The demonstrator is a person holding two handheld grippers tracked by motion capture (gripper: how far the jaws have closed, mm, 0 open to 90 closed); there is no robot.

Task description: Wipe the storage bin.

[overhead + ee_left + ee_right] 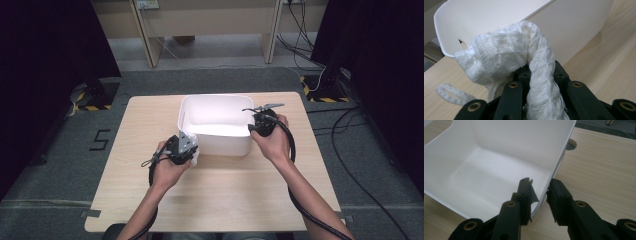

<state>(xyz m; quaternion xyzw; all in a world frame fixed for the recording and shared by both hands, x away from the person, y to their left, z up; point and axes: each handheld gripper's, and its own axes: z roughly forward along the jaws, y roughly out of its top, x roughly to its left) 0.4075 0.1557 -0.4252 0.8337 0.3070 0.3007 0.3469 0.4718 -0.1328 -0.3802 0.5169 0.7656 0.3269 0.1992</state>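
Observation:
A white knitted cloth (506,55) is bunched between the jaws of my left gripper (540,67), which is shut on it. A small loop of the cloth (449,92) hangs down to the left. In the high view the left gripper (192,151) hovers with the cloth (196,158) just off the front left corner of a white plastic bin (215,98). My right gripper (255,128) sits at the bin's right rim. Its jaws straddle the bin wall (554,162), one inside and one outside, and clamp it. The right gripper (539,188) holds nothing else. The bin (574,22) looks empty inside.
The bin stands at the back middle of a light wooden table (225,200). Bare tabletop (599,165) lies right of the bin. Dark curtains flank the table, and cables (350,165) run over the grey floor on the right.

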